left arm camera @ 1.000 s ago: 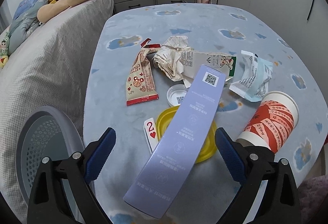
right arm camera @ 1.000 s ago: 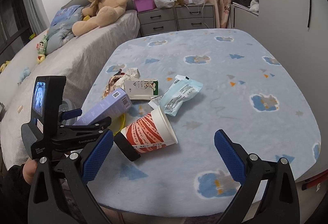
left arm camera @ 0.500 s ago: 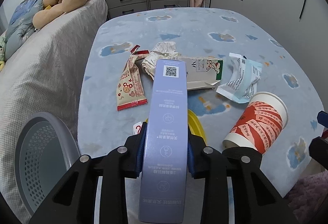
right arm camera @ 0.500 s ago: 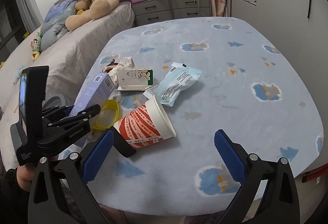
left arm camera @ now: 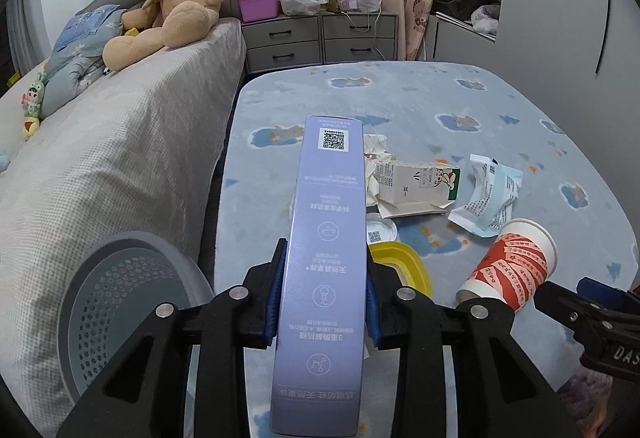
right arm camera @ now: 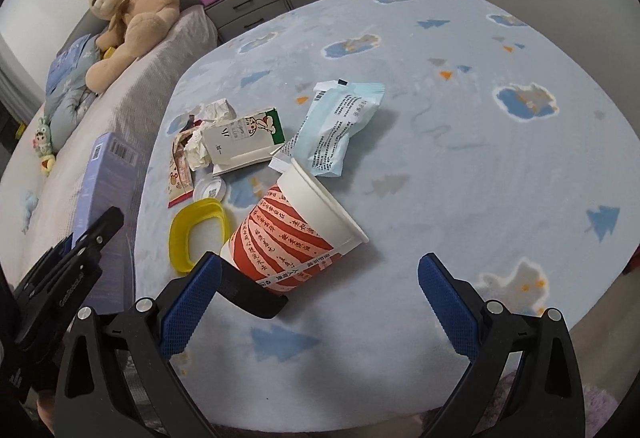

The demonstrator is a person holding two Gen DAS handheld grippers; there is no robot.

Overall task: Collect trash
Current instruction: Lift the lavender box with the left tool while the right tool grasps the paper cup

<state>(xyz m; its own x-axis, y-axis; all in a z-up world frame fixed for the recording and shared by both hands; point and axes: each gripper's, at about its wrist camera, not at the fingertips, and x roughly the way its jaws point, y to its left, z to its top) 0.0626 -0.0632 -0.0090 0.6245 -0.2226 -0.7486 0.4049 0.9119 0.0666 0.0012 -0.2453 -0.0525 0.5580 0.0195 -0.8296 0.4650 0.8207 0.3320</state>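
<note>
Lifted since a second ago, the purple box (left arm camera: 324, 278) now sits clamped between the left gripper (left arm camera: 322, 302) pads, clear of the table (left arm camera: 500, 109) edge. Right gripper (right arm camera: 316, 298) (jaws wide, empty) hangs over the red paper cup (right arm camera: 298, 234); bare cloth lies beyond. Mesh bin (left arm camera: 120, 302) stands lower left.

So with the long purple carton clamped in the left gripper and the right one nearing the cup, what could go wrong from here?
1. The long purple carton is pinched near its lower end by the left gripper, so it may pivot or slip on the way to the grey perforated bin.
2. The red-and-white paper cup lies on its side; the open right gripper could nudge it rolling or crush it.
</note>
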